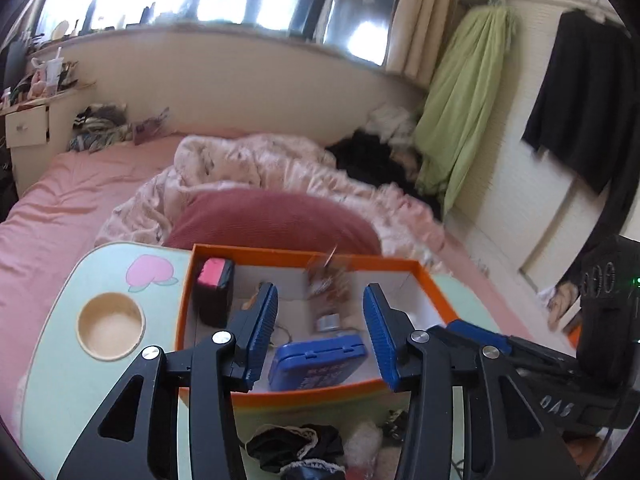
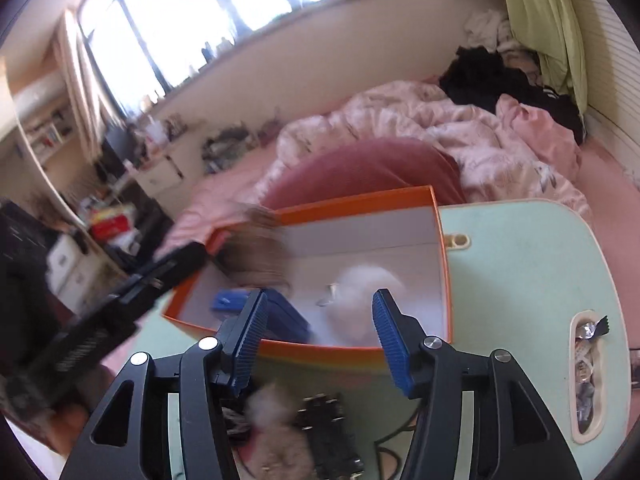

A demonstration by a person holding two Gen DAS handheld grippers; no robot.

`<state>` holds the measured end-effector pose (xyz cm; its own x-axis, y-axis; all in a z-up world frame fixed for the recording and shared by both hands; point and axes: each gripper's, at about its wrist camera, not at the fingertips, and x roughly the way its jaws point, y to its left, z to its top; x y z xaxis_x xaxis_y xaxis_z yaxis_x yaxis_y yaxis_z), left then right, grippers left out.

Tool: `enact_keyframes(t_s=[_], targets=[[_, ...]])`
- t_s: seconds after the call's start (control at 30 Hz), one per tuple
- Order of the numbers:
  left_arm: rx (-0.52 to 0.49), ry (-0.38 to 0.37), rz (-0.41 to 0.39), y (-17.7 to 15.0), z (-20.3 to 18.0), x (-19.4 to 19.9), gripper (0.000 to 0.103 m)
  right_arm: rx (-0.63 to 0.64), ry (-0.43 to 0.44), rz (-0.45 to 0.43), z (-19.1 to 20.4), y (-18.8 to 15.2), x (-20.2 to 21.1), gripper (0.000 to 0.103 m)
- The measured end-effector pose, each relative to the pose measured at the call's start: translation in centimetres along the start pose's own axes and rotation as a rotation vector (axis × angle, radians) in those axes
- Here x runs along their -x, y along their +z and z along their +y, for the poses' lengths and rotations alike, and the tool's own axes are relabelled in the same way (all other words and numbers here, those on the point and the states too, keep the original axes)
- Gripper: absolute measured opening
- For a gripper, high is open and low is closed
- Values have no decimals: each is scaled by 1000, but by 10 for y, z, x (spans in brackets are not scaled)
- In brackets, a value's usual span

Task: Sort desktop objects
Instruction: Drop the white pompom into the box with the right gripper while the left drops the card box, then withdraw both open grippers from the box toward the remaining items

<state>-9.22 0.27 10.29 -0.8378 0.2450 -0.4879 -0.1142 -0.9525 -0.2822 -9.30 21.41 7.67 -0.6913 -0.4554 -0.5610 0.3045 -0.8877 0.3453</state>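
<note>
Left view, left to right: round cup hole (image 1: 110, 326) in my green table (image 1: 52, 360); orange box (image 1: 320, 394) at centre, holding a black-and-pink block (image 1: 212, 292) and a blue case (image 1: 316, 360). My left tongs (image 1: 320, 338) gape, empty. Right view: my right tongs (image 2: 318, 340) gape, empty, over the box (image 2: 320, 350); white fluff (image 2: 366, 296) inside, blurred.

Both wrist cameras look down along their claws, close over the shared orange box (image 1: 436, 284) (image 2: 352, 202).
</note>
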Motion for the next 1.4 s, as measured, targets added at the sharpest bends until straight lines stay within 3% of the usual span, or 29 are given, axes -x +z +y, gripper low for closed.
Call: enact_keyframes(t_s=[0.03,0.1,0.2,0.37,0.43,0.53,0.6,0.63,0.73,1.13,1.23,1.27,1.33,1.4], targets=[[-14,-5,-29,-3,-1,10,47,31,-20,-37,5,-2,11,60],[-43,13,-57,-5,-4,27,59,82,-50,-89,16,-9,33,67],[-56,23,-61,-17,-6,51,76,127,-56,-102,28,-28,57,74],[-69,8,81,-74,-5,64,81,224,-146,-8,39,-97,58,80],[-72,43,119,-100,-3,61,81,241,-158,54,37,-119,48,80],[-153,116,198,-126,-8,43,81,252,-205,114,29,-143,32,81],[-195,166,231,-133,-9,33,81,270,-233,95,26,-148,29,88],[-220,205,219,-134,-10,31,83,259,-228,97,23,-148,29,92],[-187,227,210,-136,0,29,103,249,-243,97,19,-149,26,103],[-185,215,191,-138,3,32,103,247,-247,84,24,-150,28,103],[-185,214,191,-137,3,33,103,213,-201,61,19,-149,34,102],[-185,214,191,-137,3,33,103,187,-166,54,14,-146,37,101],[-185,213,191,-137,3,33,103,149,-146,47,9,-137,40,88],[-186,213,191,-136,2,32,103,133,-140,18,8,-122,44,86]])
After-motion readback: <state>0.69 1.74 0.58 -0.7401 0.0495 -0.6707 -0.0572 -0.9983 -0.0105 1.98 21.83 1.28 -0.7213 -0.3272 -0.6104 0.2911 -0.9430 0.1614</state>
